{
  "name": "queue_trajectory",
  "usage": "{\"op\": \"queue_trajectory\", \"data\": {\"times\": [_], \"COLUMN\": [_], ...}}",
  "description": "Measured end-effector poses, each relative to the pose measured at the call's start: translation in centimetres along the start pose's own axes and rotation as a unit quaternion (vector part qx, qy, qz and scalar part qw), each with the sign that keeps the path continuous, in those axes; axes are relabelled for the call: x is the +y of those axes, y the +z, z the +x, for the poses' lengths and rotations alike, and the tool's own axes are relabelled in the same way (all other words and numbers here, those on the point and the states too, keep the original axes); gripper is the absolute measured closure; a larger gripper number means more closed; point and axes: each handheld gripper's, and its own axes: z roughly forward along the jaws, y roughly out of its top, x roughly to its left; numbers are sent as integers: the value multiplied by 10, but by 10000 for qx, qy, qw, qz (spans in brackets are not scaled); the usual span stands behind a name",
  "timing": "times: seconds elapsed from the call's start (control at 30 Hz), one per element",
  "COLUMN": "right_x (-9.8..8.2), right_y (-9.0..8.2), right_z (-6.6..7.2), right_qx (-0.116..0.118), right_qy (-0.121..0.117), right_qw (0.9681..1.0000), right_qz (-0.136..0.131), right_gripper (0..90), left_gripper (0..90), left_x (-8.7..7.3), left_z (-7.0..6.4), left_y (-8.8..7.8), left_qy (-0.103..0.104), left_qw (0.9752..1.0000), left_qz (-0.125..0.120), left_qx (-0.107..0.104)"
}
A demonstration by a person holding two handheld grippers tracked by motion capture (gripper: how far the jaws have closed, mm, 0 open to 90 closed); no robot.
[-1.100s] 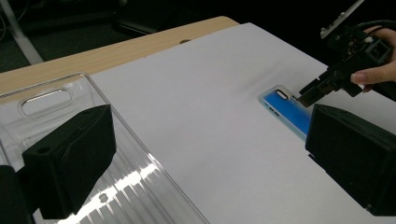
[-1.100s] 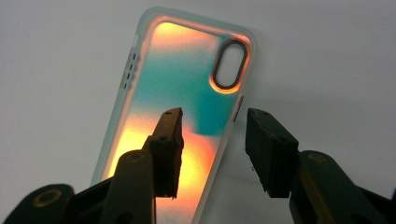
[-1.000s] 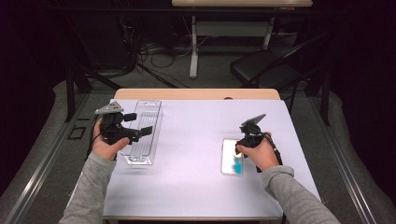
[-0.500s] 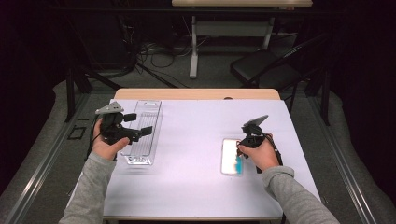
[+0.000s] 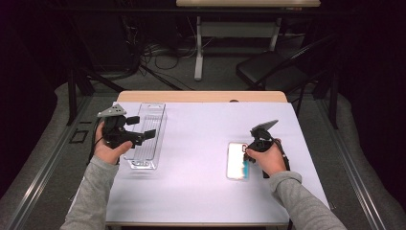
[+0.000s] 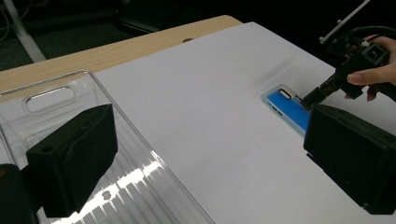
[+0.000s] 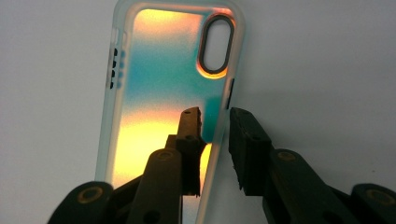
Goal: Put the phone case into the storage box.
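Case [image 7: 168, 93] lies flat on the table [image 5: 201, 191], near its right edge, just under the right gripper [image 7: 214, 116], whose jaws have just been closing narrow astride the case's side wall, one inside the shell, one outside. Whether the pads already pinch the wall I cannot tell. This looks like the grasping step; the next move calls for a firm pinch on that thin rim, then a lift without letting the shell twist. Its long axis runs away from the person, camera cutout at the far end, open side up. Well apart to the left, the left gripper [image 5: 141, 128] hovers with jaws wide over a clear tray [image 5: 146, 143], holding nothing
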Motion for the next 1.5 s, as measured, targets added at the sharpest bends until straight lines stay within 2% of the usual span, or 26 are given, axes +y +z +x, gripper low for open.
{"op": "queue_trajectory", "data": {"times": [0.07, 0.17, 0.43, 0.47, 0.5, 0.53, 0.77, 0.97, 1.13, 1.2, 1.5], "right_x": [-1, 0, 0, 0, 1, 1, 0, 1, 1, 1, 1], "right_y": [1, 0, 1, 1, -1, 0, 1, 1, 1, 1, 1], "right_z": [-1, -3, -3, -3, -3, -2, -3, -3, -4, -3, -4], "right_qx": [64, 50, 76, 72, 57, 16, 58, -6, 16, 70, 76], "right_qy": [87, 31, 123, 131, 106, 129, 134, 188, 215, 311, 300], "right_qw": [9999, 10000, 9999, 9999, 9999, 9999, 9999, 9998, 9997, 9995, 9995], "right_qz": [-49, -21, -44, -21, 123, 53, 15, 58, 61, 37, 63], "right_gripper": [752, 762, 782, 782, 783, 786, 810, 822, 827, 828, 839], "left_gripper": [31, 31, 31, 31, 33, 34, 34, 34, 34, 34, 34], "left_x": [0, 0, 0, 0, 0, 0, 0, 0, 0, 0, 0], "left_z": [0, 1, 1, 1, 1, 1, 1, 2, 2, 2, 2], "left_y": [0, 0, 0, 0, 0, 0, 0, -1, -1, -1, -2], "left_qy": [-2, 2, -1, 10, 11, 13, 10, -6, 2, -2, -14], "left_qw": [10000, 10000, 10000, 10000, 10000, 10000, 10000, 10000, 10000, 10000, 10000], "left_qz": [1, 7, 1, 2, 3, 6, 5, 8, -3, -2, 1], "left_qx": [4, 10, 18, 22, 22, 21, 15, 24, 35, 33, 42]}}
